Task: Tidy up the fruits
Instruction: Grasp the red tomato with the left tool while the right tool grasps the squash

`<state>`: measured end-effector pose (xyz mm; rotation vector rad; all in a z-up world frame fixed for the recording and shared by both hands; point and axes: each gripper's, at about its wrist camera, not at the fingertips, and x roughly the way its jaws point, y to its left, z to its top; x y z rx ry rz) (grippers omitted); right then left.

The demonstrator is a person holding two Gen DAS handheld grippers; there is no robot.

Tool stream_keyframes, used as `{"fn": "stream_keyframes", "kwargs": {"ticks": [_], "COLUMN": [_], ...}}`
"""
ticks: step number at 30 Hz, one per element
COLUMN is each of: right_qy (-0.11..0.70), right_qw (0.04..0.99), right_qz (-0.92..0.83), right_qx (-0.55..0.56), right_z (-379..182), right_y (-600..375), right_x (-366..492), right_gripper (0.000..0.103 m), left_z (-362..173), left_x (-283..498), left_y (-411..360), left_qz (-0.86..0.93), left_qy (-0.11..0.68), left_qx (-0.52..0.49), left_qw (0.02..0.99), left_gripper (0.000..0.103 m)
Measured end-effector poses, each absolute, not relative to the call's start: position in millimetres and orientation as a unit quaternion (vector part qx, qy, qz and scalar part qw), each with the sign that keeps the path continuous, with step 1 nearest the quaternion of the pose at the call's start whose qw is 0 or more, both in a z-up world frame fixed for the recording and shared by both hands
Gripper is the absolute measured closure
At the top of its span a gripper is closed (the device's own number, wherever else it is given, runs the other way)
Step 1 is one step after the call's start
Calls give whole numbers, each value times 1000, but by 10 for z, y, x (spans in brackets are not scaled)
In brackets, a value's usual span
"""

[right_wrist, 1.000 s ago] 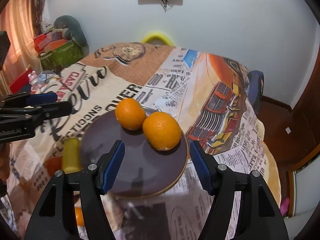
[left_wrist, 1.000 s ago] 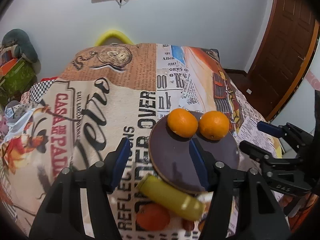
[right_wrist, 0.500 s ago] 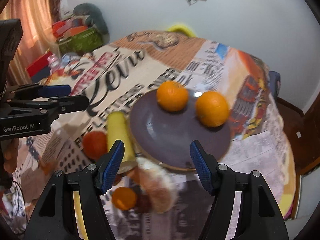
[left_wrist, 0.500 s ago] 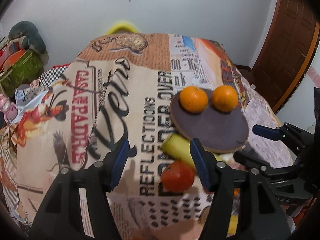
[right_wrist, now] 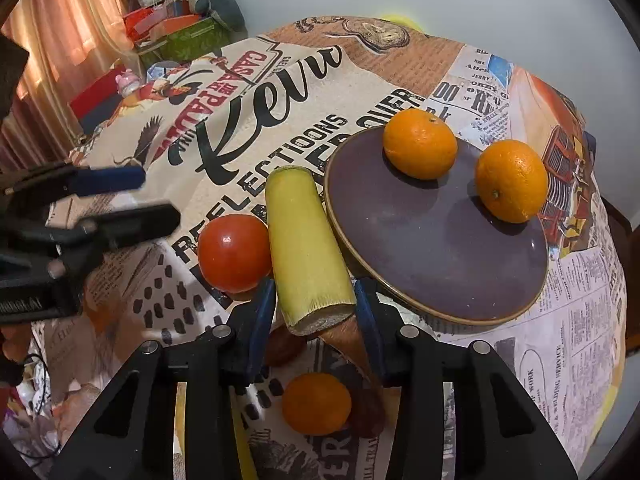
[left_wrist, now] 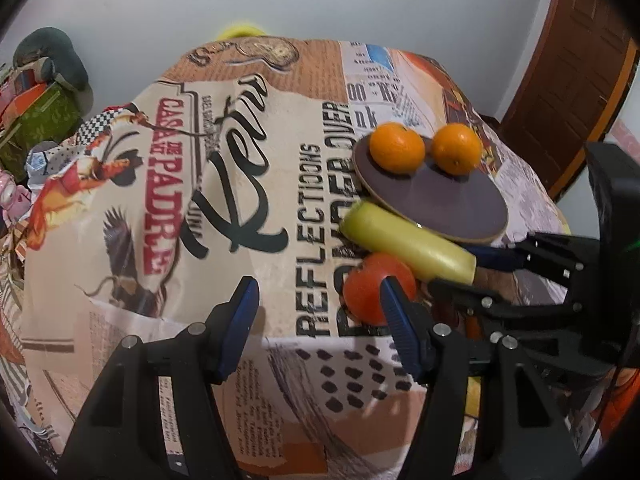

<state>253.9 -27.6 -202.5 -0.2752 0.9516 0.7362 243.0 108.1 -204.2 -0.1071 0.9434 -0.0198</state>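
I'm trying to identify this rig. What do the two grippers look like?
Both match: black plastic bodies, two angular fingers joined by silver screws, each tipped with a ribbed blue pad. The left gripper shows white lettering on its side in the right wrist view, partly cut off. The right gripper has small white lettering, too blurred to read. No sleeves or cables are clearly visible.

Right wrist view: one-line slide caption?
Right gripper open around yellow stalk, beside tomato; two oranges on purple plate.
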Motion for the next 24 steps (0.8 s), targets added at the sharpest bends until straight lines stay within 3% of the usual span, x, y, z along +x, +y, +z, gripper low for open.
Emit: {"fn": "stream_keyframes", "kwargs": {"ticks": [15,17,19,24], "right_qy": [437,437,436,434], "right_qw": [822,821,821,823], "right_qz": [353,355,356,356], "right_qx": [-98,-94,-94,-92], "right_z": [-1936,-1937,-1938,-1893], "right_y": [-452,-462,-461,-461], "right_x": [2489,2494,2489,2467], "right_gripper": [66,66,66,67], "left_z": [-2373,-2385,-2380,-2341], "left_x": [2614,2634,2633,2559], "left_y": [802,781,749,762], "left_qz": [-61,-64,-77,-63], "left_qy": [485,483,481,477], "left_qx": [-63,-66,-68,-59], "left_qw": [870,871,871,875], "left_gripper": [41,43,55,56]}}
